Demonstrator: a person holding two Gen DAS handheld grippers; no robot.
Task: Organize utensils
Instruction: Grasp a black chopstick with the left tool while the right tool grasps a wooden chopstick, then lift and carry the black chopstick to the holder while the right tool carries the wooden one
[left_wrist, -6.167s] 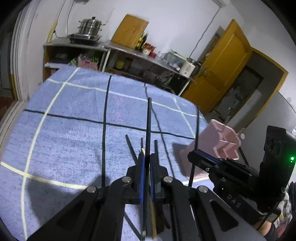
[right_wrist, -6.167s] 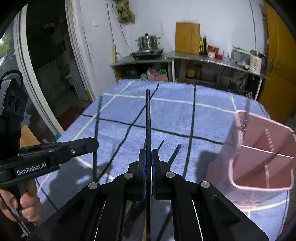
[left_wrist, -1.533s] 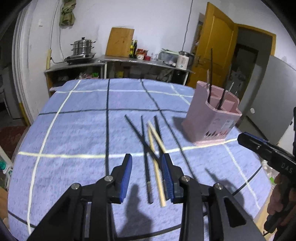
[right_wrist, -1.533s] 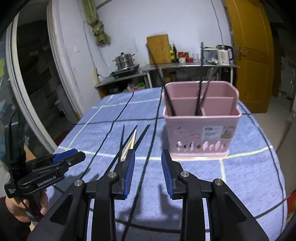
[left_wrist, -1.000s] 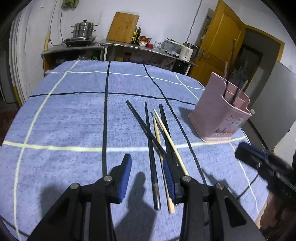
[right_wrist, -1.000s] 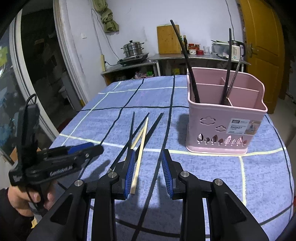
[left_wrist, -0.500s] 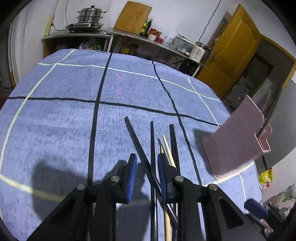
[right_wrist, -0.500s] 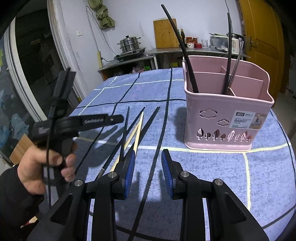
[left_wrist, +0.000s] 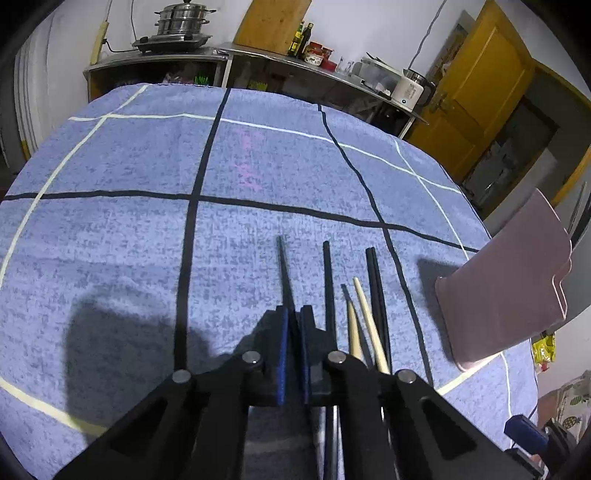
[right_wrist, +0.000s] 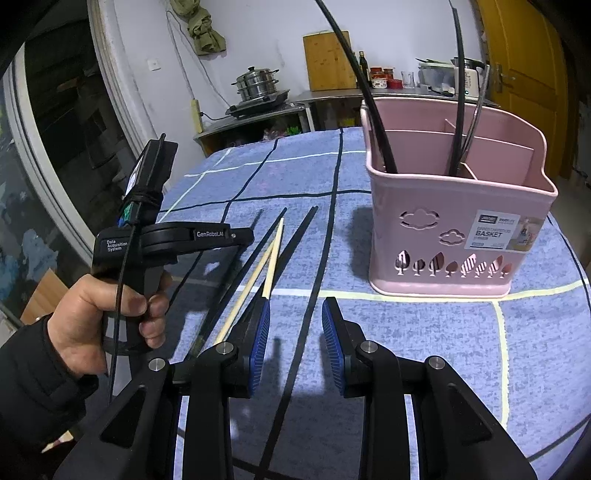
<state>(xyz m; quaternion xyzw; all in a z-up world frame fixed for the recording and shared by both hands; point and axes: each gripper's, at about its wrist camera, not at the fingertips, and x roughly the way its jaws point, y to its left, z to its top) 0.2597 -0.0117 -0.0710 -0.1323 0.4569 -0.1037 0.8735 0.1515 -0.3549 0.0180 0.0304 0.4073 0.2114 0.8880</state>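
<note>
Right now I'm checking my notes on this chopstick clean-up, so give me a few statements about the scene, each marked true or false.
1. The left gripper is shut on a black chopstick. True.
2. The right gripper also holds a chopstick. False: its jaws are open with nothing between them.
3. The pink basket already has utensils standing in it. True.
4. The basket lies tipped on its side. False: it stands upright on the blue tablecloth.
5. Two light wooden chopsticks lie among the black ones. True.
</note>
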